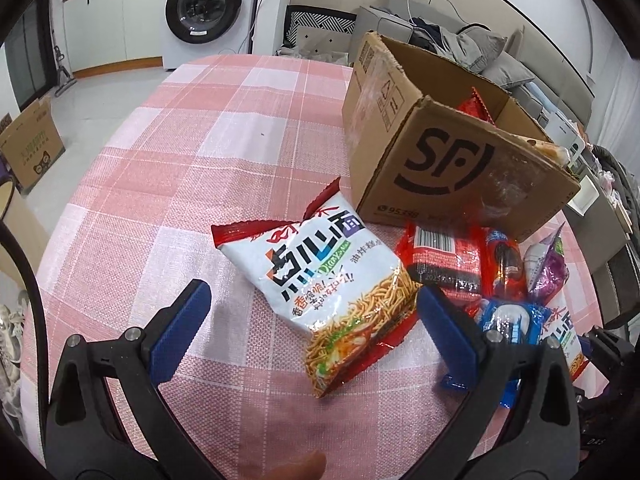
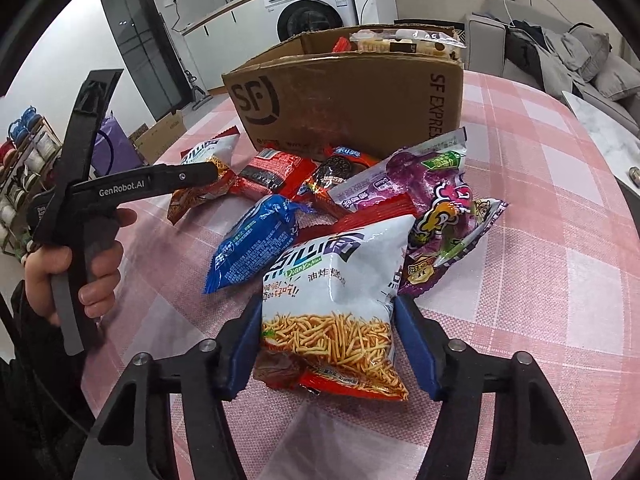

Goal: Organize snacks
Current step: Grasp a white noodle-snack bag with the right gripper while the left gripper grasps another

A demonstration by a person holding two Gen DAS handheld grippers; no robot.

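Note:
An open brown SF cardboard box (image 1: 448, 160) stands on the pink checked table, also in the right wrist view (image 2: 348, 100), with a few snacks inside. My left gripper (image 1: 314, 312) is open around a white noodle-snack bag (image 1: 328, 276) lying on the cloth, its pads apart from the bag. My right gripper (image 2: 326, 344) has its blue pads pressed on both sides of a second white noodle-snack bag (image 2: 332, 300). A heap of snacks lies before the box: a blue packet (image 2: 256, 248), a purple bag (image 2: 436, 196), a red packet (image 2: 272, 176) and a red cookie packet (image 2: 340, 172).
The left gripper's handle and hand (image 2: 80, 216) show at the left of the right wrist view. A washing machine (image 1: 208, 8) and cabinets stand behind the table. A cardboard box (image 1: 30, 148) sits on the floor at left. A grey sofa (image 2: 568, 60) is at right.

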